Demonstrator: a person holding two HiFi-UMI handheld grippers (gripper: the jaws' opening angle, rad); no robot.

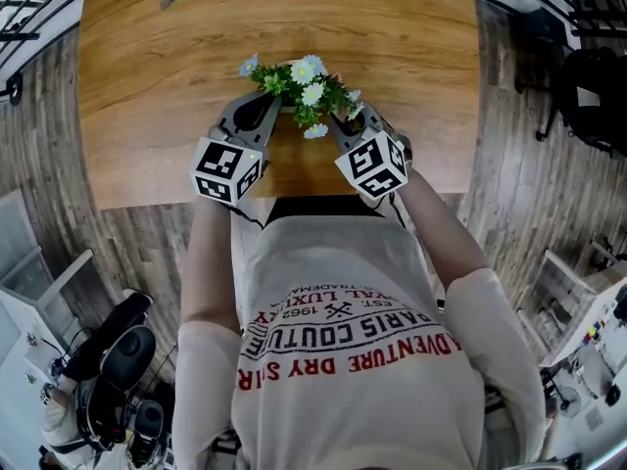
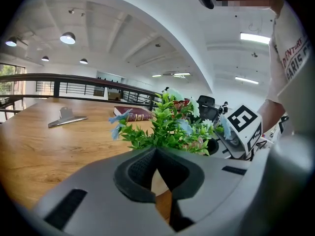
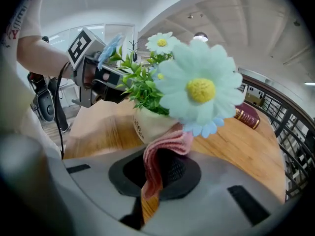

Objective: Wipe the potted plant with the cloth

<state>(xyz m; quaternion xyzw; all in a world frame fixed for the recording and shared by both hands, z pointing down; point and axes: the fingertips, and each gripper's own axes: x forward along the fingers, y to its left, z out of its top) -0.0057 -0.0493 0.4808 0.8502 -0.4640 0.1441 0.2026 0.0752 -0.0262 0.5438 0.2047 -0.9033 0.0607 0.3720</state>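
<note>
Now, right tool (image 3: 157,157) clamped on the pink cloth (image 3: 172,140) at the pot (image 3: 147,126) just ahead: rub gently, sparing the petals (image 3: 199,90) above, and let the left tool (image 2: 156,154), jaws together, brace opposite.

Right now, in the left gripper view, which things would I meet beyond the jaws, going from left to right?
Metal clip → potted plant → right gripper's marker cube. I leave out the dark red book, because it lies behind the plant's left edge.
</note>
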